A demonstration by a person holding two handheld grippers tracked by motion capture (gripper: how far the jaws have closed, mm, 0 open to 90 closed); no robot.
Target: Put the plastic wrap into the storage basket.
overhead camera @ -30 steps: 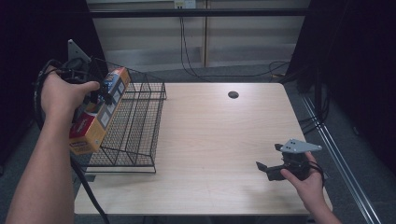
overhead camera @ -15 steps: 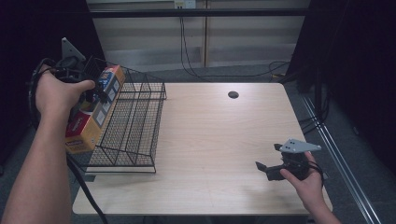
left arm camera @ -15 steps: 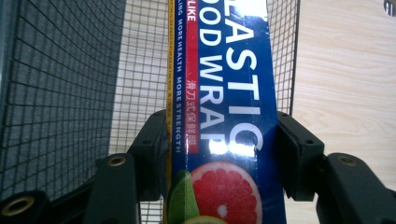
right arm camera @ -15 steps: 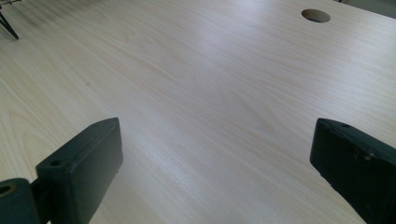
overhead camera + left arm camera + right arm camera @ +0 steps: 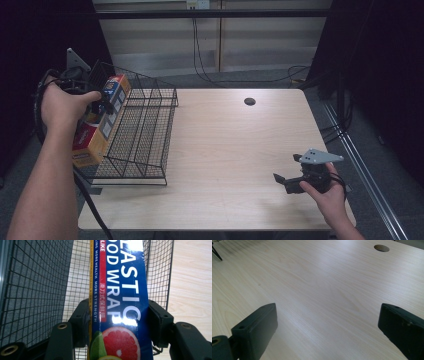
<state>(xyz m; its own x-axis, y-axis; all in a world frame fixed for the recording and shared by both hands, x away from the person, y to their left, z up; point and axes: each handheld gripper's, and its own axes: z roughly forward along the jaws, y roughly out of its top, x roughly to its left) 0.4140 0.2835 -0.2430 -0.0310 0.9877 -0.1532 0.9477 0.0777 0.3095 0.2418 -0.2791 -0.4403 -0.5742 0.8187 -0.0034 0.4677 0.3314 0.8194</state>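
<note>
Gripping a blue box lettered "PLASTIC FOOD WRAP", with a grapefruit picture, the left claw clamps it at the wire basket's left edge. The right claw rests wide open and empty low over the bench.

In the left gripper view the plastic wrap box is cut off at the top and bottom edges, so its lettering is read only in part, and the side faces under the pads are hidden. In the high view the box is partly covered by the left hand, and the left tool is largely concealed behind that hand. The box's lower end appears to lie outside the wire basket, though this cannot be settled. The small print there is too small to be read. The right tool is partly hidden by the right hand.
</note>
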